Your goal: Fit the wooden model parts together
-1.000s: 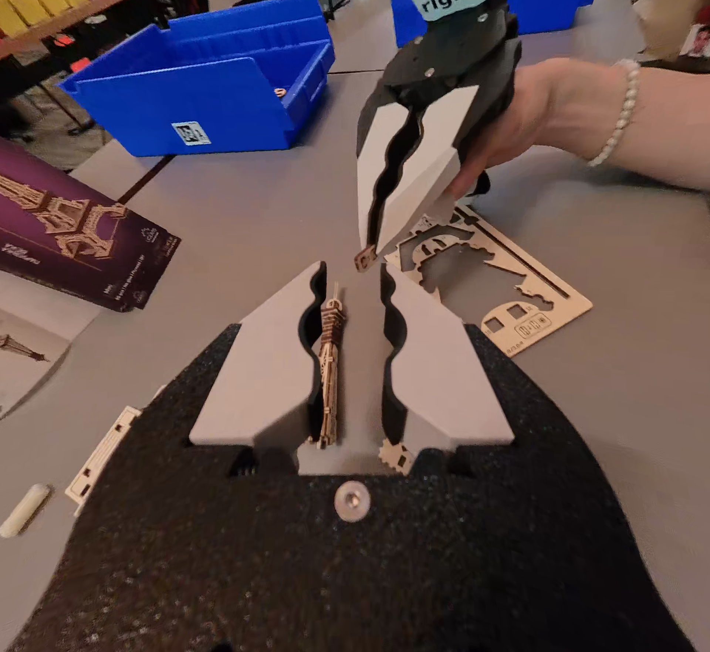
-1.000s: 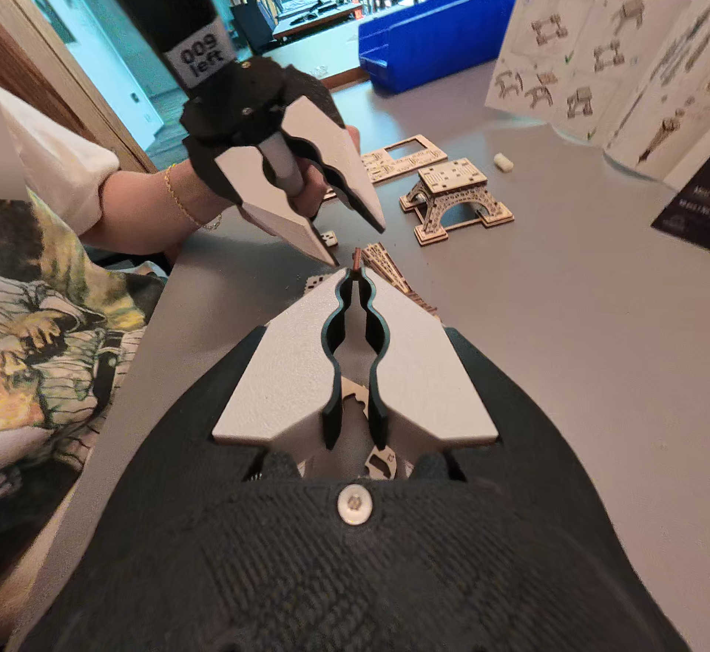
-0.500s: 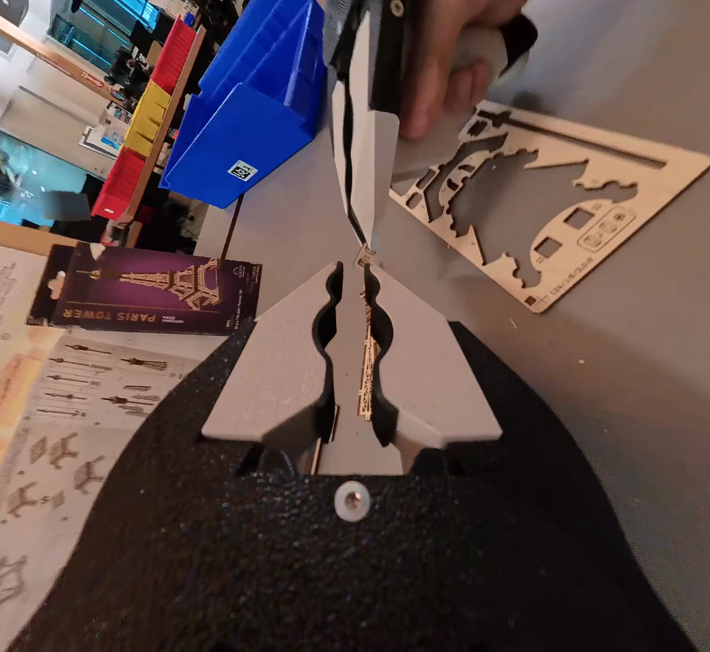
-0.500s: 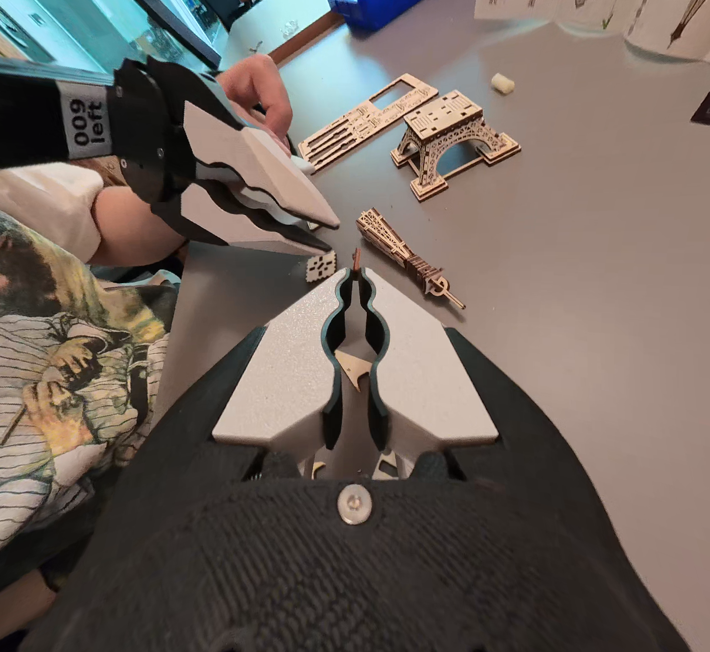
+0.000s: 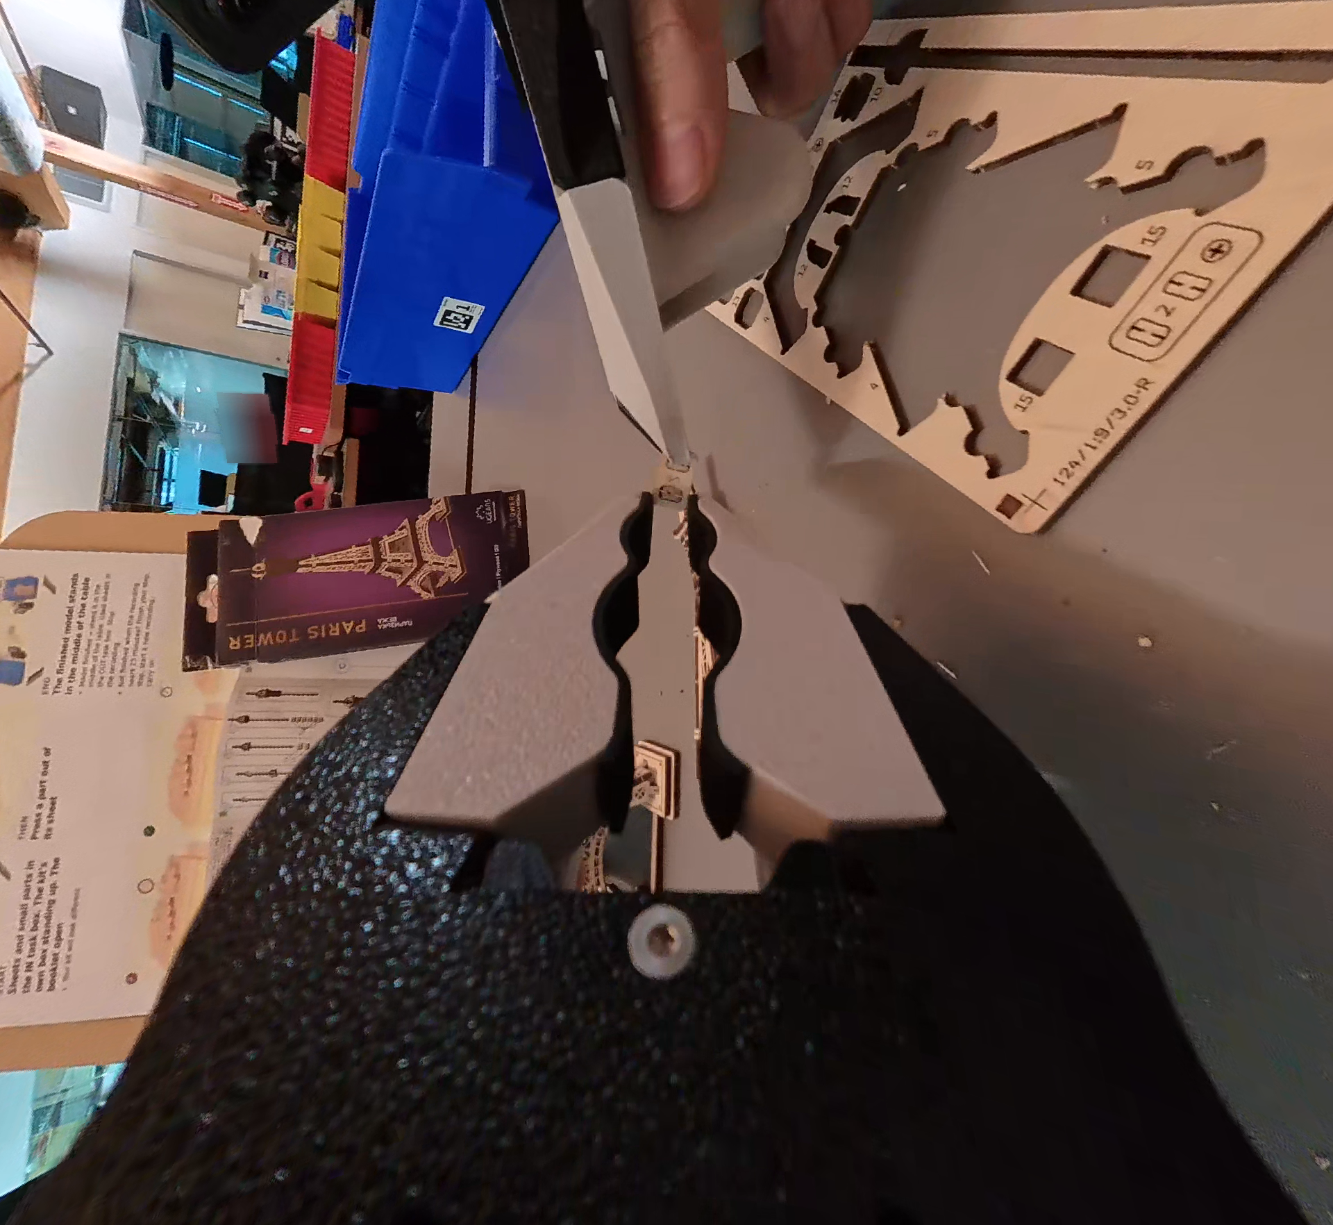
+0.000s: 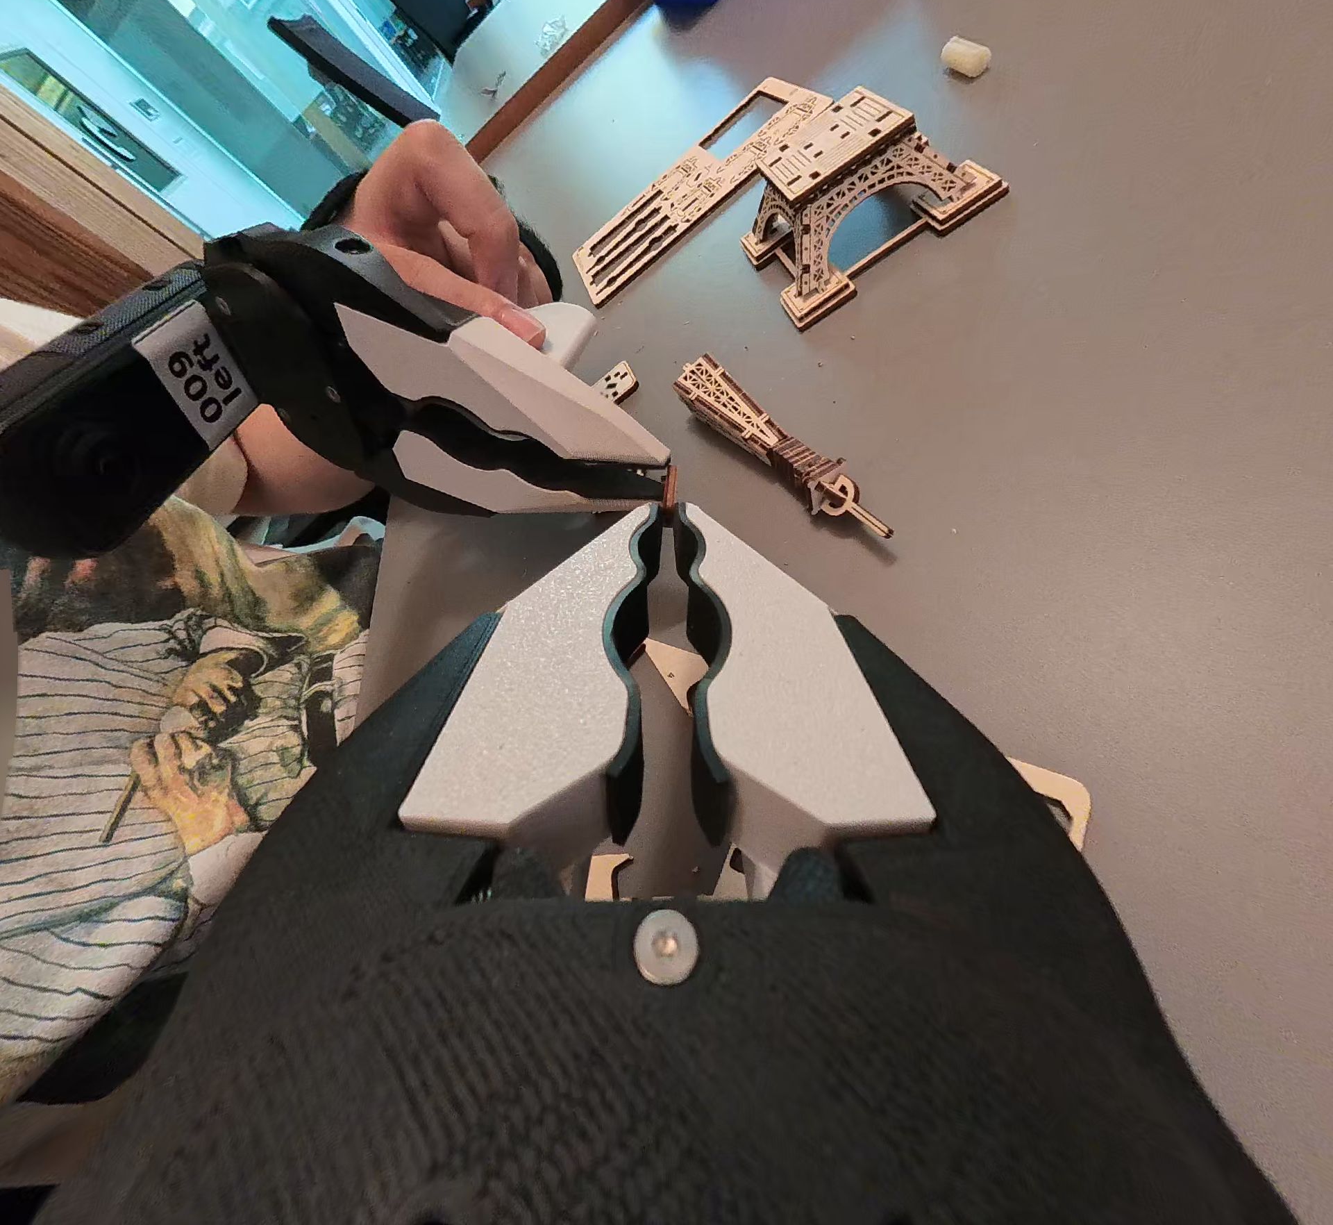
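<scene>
Now both gripper tips (nearly closed) pinch small wooden piece (image 6: 670,487).

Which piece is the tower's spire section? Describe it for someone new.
On the grey table, find the arched tower base standing upright. The spire section lies flat nearer the camera, beside the gripper tips: a slim tapering lattice ending in a thin pin, the only long narrow assembled piece.

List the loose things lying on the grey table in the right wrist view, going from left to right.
Small square wooden piece → flat punched-out wooden sheet → wooden spire section → arched tower base → small white plug.
</scene>
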`<state>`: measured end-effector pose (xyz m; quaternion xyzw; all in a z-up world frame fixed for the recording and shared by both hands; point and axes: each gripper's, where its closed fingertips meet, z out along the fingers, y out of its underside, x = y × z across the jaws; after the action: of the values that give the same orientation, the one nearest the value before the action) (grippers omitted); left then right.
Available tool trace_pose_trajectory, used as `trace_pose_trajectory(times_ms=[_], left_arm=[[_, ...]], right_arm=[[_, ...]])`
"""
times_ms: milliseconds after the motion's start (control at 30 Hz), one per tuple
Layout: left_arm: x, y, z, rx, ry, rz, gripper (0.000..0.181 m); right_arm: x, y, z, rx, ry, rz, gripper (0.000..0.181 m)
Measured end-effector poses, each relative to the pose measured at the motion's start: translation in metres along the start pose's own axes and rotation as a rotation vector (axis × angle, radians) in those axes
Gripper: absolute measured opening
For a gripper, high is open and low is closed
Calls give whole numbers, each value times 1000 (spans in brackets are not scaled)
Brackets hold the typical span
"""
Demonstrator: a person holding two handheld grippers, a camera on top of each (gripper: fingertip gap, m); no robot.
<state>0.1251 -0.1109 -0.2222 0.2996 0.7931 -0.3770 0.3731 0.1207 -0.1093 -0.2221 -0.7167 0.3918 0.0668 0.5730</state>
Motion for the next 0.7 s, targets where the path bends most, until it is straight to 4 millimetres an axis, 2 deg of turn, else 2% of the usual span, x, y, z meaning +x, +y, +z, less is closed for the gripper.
trace_pose_trajectory(times_ms=[700], left_arm=[[8,2,5,-39,-29,213,6]], right_arm=[[6,6,2,-13,-3,77,1]])
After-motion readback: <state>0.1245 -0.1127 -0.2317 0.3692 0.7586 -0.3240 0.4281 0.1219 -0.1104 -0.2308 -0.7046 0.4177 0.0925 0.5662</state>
